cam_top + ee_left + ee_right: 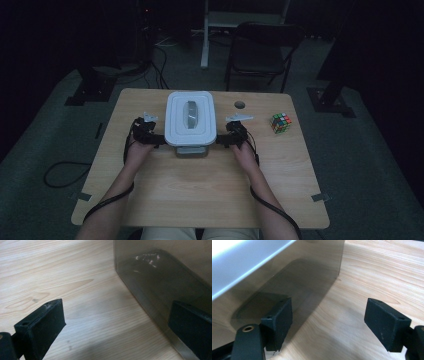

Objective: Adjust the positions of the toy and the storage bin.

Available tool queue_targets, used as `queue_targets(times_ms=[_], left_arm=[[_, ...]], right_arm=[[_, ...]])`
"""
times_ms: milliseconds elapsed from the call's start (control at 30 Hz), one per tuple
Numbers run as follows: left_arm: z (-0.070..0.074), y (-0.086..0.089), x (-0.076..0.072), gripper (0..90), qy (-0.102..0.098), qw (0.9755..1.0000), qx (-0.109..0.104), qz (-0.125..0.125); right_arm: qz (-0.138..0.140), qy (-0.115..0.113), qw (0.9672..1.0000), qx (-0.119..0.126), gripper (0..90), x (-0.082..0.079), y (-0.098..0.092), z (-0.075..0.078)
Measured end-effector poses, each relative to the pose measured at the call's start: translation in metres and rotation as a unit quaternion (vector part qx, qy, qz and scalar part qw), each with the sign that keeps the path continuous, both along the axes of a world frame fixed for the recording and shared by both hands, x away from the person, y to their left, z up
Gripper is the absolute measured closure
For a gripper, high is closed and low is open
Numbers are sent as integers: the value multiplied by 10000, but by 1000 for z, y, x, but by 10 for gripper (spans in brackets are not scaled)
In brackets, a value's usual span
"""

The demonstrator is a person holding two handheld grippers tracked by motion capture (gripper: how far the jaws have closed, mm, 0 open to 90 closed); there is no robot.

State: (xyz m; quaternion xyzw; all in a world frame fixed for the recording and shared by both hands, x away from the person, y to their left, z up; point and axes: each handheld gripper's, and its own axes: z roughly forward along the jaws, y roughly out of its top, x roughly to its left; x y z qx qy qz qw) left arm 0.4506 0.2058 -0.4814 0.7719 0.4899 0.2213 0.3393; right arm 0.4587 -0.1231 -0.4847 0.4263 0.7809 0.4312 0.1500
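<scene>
Left gripper (159, 140) and right gripper (220, 141) flank the clear rectangular plastic container with a white lid (190, 118), which stands at the centre of the light wooden table (200, 190), toward its far edge. A multicoloured puzzle cube (281, 123) lies well apart to the right.

Left gripper view: the left gripper (117, 327) has its jaws apart; one is against the container wall (160, 282), the other over bare table.

Right gripper view: the right gripper (328, 322) likewise stands apart, one jaw at the container wall (287, 277), nothing clamped.
</scene>
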Motion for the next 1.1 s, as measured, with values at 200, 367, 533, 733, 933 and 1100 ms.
queue_targets(times_ms=[200, 367, 533, 733, 933, 1100], left_arm=[[-1, -11, -3, 17, -6, 9999, -44, -110], [-2, -20, -6, 17, -1, 9998, -82, -188], [-4, -24, -9, 17, -22, 9993, -205, -312], [-9, -19, -6, 15, 0, 9977, -480, -489], [-14, -8, 7, 15, 37, 9992, -261, -295], [-13, -8, 21, 15, 40, 9997, -172, -189]], right_arm=[[7, -28, 10000, -19, 227, -12, -14, 0], [3, -26, 10000, -43, 227, -22, -24, 3], [14, -81, 10000, 46, 217, -33, -34, 1], [-53, -245, 9997, -46, 149, -39, -45, -8], [-529, -146, 9985, -74, 150, -25, -59, -18], [-725, -95, 9973, -101, 150, -7, -57, -20]])
